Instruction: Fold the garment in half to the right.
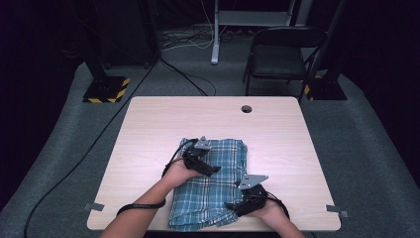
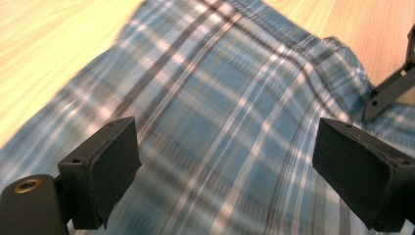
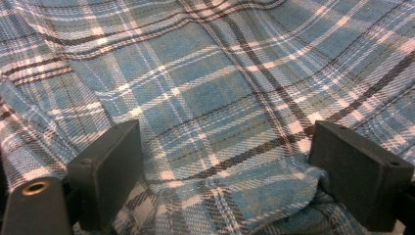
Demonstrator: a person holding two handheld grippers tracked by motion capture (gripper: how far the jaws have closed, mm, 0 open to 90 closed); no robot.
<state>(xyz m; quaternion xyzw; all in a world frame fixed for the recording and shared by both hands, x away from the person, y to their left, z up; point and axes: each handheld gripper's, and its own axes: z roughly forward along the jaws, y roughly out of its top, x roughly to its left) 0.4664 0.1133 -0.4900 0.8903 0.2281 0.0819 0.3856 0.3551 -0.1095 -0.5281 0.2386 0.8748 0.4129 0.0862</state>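
- Plaid cloth (image 1: 210,186) in blue-green checks lies on the near half of the table (image 1: 148,129), folded into a thick oblong that reaches from the middle of the board to the near edge, where its end hangs a little over.
- Folding seems well along, as a judgement: the far part of the cloth is flat and squared, while the near end is looser and wrinkled, so at least one more fold or a smoothing is probably left.
- Left gripper (image 1: 214,170) is above the far half of the cloth, jaws wide apart and nothing between them; in the left gripper view the fabric (image 2: 215,107) passes below both pads without contact.
- Right gripper (image 1: 229,205) is low at the near right side of the cloth, jaws also wide; in the right gripper view a raised fold of the fabric (image 3: 244,181) sits between the pads, beside the right one, but it is not pinched.
- Both forearms come in from the near edge, the left hand (image 1: 177,173) reaching farther forward and pointing toward the right, the right hand (image 1: 270,208) pointing toward the left.
- Behind the table a dark folding chair (image 1: 280,54) stands on the grey floor.
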